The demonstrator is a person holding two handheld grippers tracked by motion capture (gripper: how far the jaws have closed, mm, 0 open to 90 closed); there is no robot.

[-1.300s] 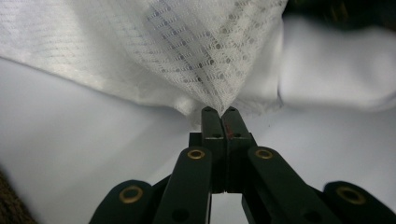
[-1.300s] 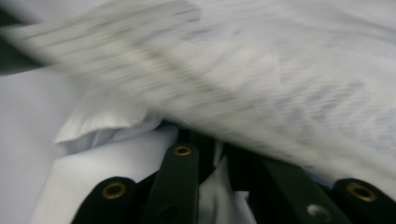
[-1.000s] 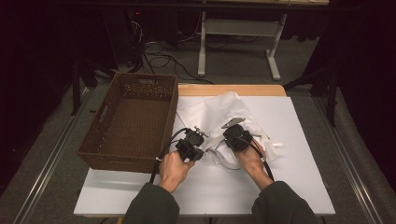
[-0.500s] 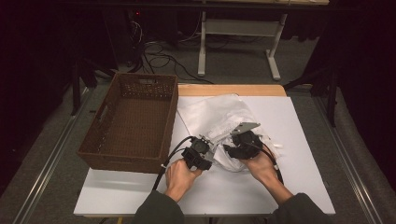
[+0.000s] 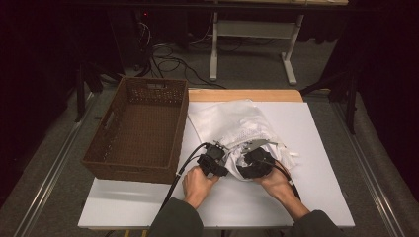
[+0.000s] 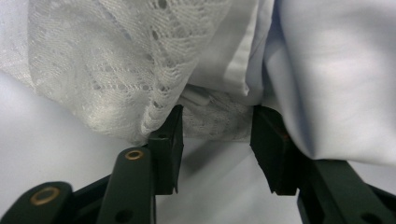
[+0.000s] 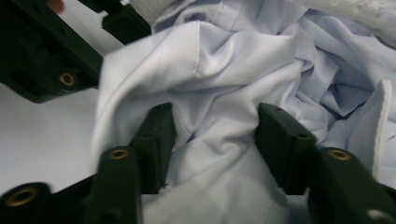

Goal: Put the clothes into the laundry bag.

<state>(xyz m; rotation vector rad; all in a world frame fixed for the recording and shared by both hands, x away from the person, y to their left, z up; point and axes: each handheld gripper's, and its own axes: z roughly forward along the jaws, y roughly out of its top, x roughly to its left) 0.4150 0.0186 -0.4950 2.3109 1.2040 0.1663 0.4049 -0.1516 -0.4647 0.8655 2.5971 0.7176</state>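
- The left gripper (image 5: 221,159) stood spread at the near edge of the white cloth (image 5: 232,126), lace hem between its jaws.
- The right gripper (image 5: 248,159), also spread, straddled a fold just right of it.
- The cloth stretched far from both grippers on the table (image 5: 321,148).
- The basket (image 5: 141,131) lay left, empty.

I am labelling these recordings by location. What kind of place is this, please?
Probably a lab or recording workspace, not a home: a white table stands on grey carpet in a dark room, with loose cables on the floor behind. A person works a white garment with two handheld grippers beside a wicker basket.
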